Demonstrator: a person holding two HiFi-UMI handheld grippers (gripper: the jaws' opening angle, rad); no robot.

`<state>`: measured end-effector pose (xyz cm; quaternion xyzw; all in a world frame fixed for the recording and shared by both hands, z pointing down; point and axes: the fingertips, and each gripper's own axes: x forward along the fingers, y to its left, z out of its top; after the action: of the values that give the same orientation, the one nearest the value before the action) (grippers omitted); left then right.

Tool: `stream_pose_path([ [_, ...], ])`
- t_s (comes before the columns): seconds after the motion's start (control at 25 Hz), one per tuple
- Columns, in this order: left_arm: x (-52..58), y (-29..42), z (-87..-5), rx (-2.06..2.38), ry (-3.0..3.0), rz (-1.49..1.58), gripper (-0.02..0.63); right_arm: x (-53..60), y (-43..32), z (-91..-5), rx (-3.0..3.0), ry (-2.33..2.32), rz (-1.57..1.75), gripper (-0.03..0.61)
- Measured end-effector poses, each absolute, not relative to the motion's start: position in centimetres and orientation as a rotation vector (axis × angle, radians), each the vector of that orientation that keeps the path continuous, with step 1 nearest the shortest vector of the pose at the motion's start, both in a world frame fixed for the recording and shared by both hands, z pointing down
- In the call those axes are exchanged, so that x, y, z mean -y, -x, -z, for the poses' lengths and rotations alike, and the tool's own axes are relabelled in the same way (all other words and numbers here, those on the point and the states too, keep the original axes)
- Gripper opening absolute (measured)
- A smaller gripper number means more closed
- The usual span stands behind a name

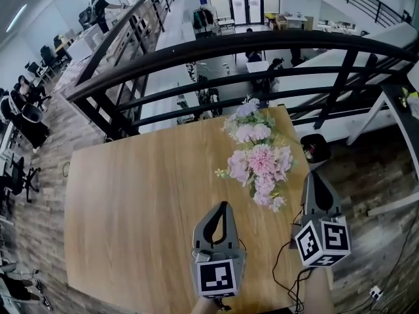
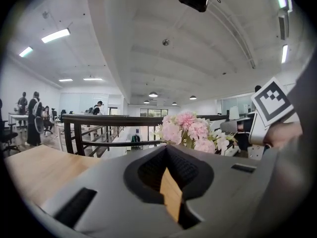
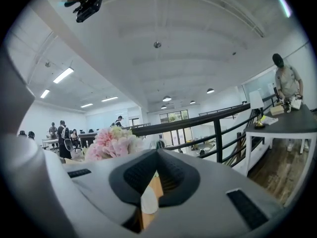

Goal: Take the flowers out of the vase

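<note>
Flowers (image 1: 258, 162) stand on tabletop (image 1: 131, 201). Left tool (image 1: 224, 208) sits near them and right tool (image 1: 314, 175) just beside them. Both tools closed tight, gripping nothing.

A light wooden table (image 1: 131, 208) stands against a black metal railing (image 1: 229, 51) on dark plank flooring (image 1: 353, 169). Beyond the rail an open office lies lower down, with what look like desks (image 1: 262, 66). Glass doors (image 1: 245, 2) close the far end. Strip lights (image 2: 55, 34) line the white ceiling (image 2: 163, 19).
</note>
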<state>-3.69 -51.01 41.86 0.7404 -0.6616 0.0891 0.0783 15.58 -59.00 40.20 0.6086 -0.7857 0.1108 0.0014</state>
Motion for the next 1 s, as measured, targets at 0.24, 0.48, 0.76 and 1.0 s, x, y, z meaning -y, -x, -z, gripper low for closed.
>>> stream_pose_path([
  [0.24,52.2,3.2,-43.3,1.984,-2.187,-0.329,0.035,61.0,-15.7,-43.1,2.481,-1.798,-0.375,0.009],
  [0.48,53.0,2.9,-45.3,1.979,-2.176,-0.381,0.035,62.6,-14.4,-44.8,2.543,-1.662,-0.336,0.029],
  [0.76,53.8,2.5,-46.2,1.974,-2.160,-0.401,0.036,63.8,-12.3,-45.4,2.627,-1.501,-0.293,0.032],
  [1.0,53.9,2.8,-46.9,1.981,-2.138,-0.417,0.036,63.9,-10.4,-46.2,2.662,-1.331,-0.242,0.100],
])
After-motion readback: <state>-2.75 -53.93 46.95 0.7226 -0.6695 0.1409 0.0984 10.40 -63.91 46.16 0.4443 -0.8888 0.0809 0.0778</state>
